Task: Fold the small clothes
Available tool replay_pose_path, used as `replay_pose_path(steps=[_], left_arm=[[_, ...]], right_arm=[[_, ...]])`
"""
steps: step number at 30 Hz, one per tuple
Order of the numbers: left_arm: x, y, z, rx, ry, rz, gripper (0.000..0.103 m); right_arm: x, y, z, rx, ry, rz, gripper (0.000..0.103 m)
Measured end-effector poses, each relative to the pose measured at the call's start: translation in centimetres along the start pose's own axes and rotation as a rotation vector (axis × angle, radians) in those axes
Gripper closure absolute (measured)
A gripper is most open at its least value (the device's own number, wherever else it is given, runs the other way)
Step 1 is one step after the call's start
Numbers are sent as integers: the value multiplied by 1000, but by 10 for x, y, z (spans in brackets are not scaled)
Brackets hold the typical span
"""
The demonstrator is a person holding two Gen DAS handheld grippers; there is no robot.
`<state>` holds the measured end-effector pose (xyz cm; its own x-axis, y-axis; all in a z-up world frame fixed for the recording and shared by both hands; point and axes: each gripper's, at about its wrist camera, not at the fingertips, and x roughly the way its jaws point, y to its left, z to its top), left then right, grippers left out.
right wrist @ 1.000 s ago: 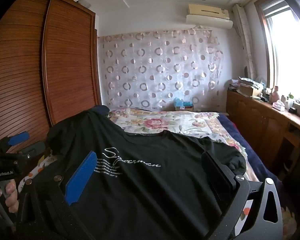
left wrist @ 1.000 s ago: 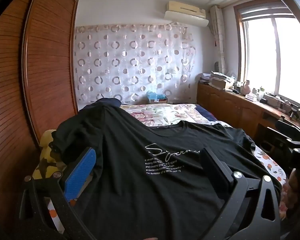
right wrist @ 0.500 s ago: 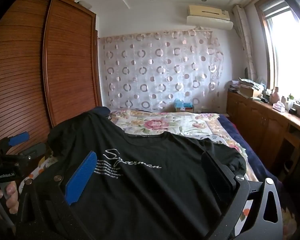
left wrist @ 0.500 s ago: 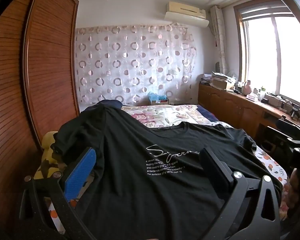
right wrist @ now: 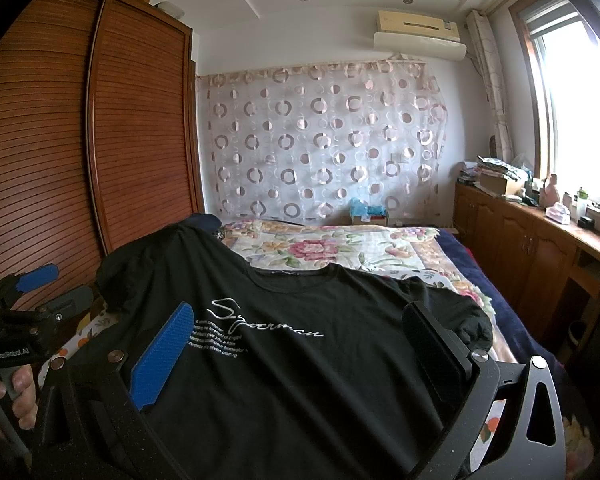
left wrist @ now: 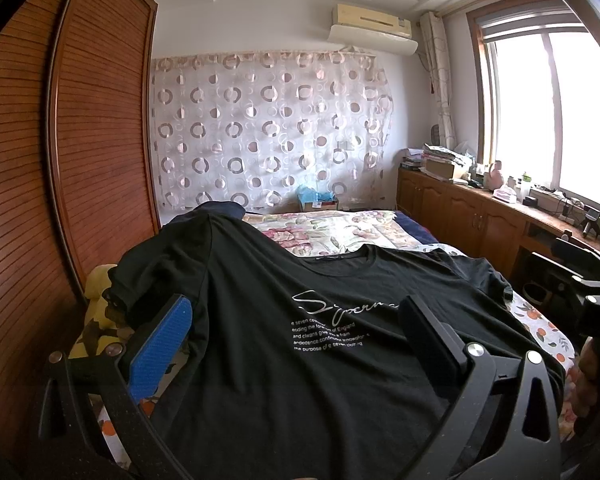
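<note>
A black T-shirt [left wrist: 300, 380] with white script print lies face up and spread flat on the bed, collar away from me. My left gripper [left wrist: 296, 336] hovers open over its lower left part, blue pad on the left, black finger on the right, nothing between them. In the right wrist view the same T-shirt [right wrist: 320, 380] fills the foreground, and my right gripper [right wrist: 300, 344] stands open above its lower right part. Each view catches the other gripper at its edge: the right gripper [left wrist: 592, 300] and the left gripper [right wrist: 28, 308], which a hand [right wrist: 4, 396] holds.
A floral quilt [left wrist: 328, 232] covers the far half of the bed. A slatted wooden wardrobe [left wrist: 80, 160] runs close along the left. A yellow patterned soft item [left wrist: 96, 312] sits by the left sleeve. A wooden sideboard [left wrist: 480, 224] with clutter stands under the window.
</note>
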<state>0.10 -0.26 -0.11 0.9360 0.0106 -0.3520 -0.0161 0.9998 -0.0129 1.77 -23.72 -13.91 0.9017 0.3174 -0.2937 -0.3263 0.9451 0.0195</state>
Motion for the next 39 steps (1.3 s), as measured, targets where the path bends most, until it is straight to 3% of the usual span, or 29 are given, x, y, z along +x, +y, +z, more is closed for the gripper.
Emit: replay_pose_path(steps=[39], left_arm=[[-8, 7, 11, 5, -12, 2, 0]], right_arm=[[1, -1, 0, 1, -3, 3, 0]])
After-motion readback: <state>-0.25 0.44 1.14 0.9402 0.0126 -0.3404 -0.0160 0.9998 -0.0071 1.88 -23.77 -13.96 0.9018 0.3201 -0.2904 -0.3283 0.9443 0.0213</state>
